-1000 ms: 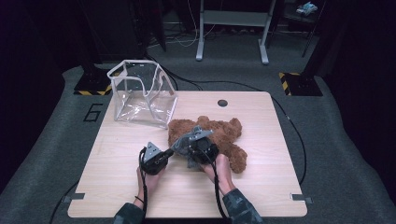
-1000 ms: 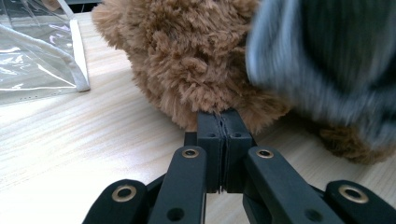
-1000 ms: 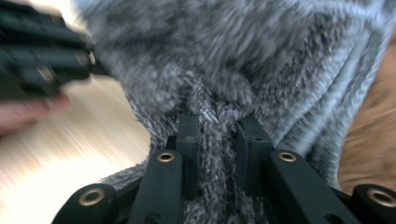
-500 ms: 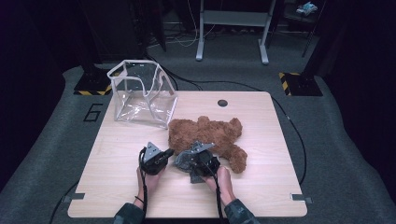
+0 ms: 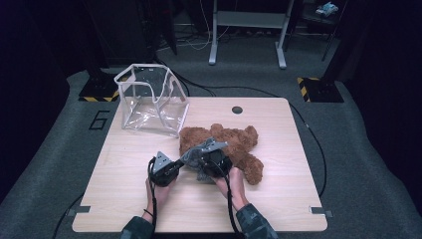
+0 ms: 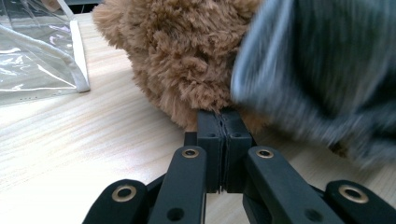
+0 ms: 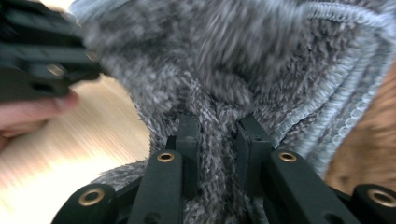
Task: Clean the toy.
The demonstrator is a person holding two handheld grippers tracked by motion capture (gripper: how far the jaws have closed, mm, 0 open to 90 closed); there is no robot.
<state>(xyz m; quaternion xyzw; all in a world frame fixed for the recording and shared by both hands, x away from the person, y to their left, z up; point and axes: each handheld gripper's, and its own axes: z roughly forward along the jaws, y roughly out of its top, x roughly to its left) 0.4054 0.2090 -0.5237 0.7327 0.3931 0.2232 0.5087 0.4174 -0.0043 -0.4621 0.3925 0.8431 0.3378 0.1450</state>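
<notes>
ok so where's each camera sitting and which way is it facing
high view: above the person's side, looking forward and down at the table, clear bag, brown teddy bear; both forearms and hands show.
left gripper view: on the left gripper, facing along its shut jaws at the bear's fur.
right gripper view: on the right gripper, jaws pinching the grey knitted cloth; the other hand shows at left.
shared: the cloth and bear show in every view.

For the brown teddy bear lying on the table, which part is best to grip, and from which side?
Probably a limb of the bear, such as the leg pointing to the table's right front: it sticks out, is narrow and soft, and lies free of the grey cloth. Come from above.
</notes>
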